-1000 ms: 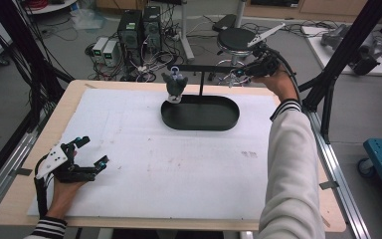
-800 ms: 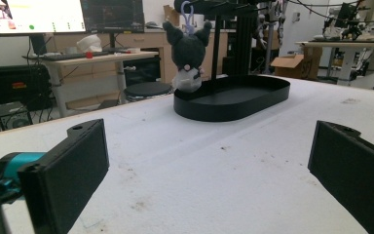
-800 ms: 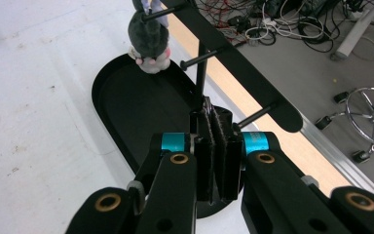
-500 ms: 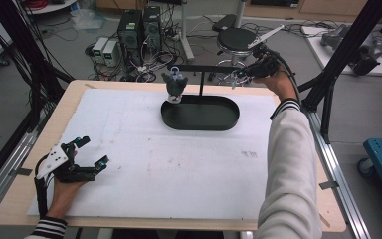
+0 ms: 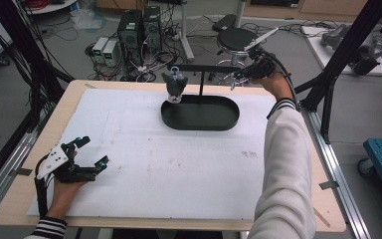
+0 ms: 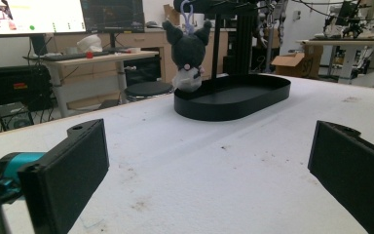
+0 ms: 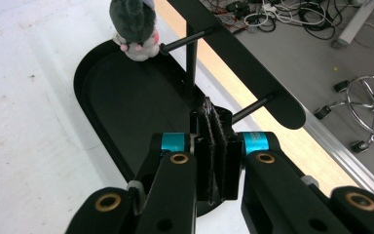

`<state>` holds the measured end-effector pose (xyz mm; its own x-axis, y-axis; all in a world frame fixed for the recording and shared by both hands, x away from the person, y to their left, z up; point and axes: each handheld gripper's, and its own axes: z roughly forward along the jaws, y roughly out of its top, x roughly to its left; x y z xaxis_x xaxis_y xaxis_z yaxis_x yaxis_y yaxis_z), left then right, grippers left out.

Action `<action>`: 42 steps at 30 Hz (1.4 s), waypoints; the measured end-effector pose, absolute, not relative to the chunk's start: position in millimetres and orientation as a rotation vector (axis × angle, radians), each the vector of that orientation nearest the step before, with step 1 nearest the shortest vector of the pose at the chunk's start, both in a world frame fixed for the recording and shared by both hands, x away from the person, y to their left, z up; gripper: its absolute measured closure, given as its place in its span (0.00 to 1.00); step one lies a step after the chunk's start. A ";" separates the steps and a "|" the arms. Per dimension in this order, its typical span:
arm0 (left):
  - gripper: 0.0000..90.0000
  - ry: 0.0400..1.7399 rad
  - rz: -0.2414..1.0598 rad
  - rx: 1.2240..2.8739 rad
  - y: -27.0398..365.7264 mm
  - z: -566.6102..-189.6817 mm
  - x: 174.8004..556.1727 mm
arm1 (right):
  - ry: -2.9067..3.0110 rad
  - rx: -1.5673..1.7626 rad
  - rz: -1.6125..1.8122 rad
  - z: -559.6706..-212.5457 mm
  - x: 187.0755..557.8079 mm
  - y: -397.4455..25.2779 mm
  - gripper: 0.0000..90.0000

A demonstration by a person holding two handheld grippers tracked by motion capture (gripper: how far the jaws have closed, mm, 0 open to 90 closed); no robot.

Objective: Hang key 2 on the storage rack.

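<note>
The right gripper (image 5: 236, 78) is held up beside the far right end of the black stand (image 5: 200, 113), its jaws pressed flat together with nothing visible between the pads (image 7: 215, 146); in the right gripper view they sit just in front of the stand's upright post (image 7: 191, 58) and below the peg (image 7: 254, 107) at the near end of the crossbar (image 7: 243, 58). That peg is bare, and the closed, empty jaws right by it suggest the hand is either done with that hook or merely parked there, so the reach over the stand looks like a pause and not a grasp. Along the same crossbar, at the other end from the right gripper, the plush toy (image 5: 174, 85) hangs by its loop (image 6: 187, 9) from the second peg, its feet just above, perhaps brushing, the rim of the stand's oval base tray (image 5: 199, 122); hanging it there keeps it off the table and steady, and the tray beneath would catch it if it slipped. The left gripper (image 5: 90, 153) lies well away from the stand, at the near left corner of the white table cover (image 5: 179, 169), resting low in the person's left hand (image 5: 63, 191) with its jaws spread wide and holding nothing; the left gripper view looks between them across bare, slightly smudged cover toward the stand and the toy. Kept that far back it stays clear of the right arm's reach, and I judge it is simply waiting, open, for whatever needs picking up.
</note>
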<state>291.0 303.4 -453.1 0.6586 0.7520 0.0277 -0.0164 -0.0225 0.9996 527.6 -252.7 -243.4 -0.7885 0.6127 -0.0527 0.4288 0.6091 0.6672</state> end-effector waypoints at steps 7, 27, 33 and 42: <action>0.02 0.646 0.693 1.486 303.4 -453.0 290.8 | 2.560 0.863 0.946 -246.0 530.1 -254.2 0.98; 0.02 0.645 0.693 1.486 303.1 -453.0 290.7 | 2.544 0.876 0.956 -251.7 538.2 -259.5 0.98; 0.02 0.649 0.690 1.484 303.3 -453.0 290.9 | 2.526 0.876 0.951 -254.0 541.1 -259.9 0.98; 0.02 0.646 0.692 1.487 303.3 -452.9 290.9 | 2.503 0.882 0.958 -256.9 545.4 -259.9 0.98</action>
<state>290.9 303.3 -452.9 0.6565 0.7536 0.0340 -0.0169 -0.0304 0.9994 545.4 -259.9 -256.9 -0.7586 0.6475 -0.0720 0.4339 0.5846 0.6856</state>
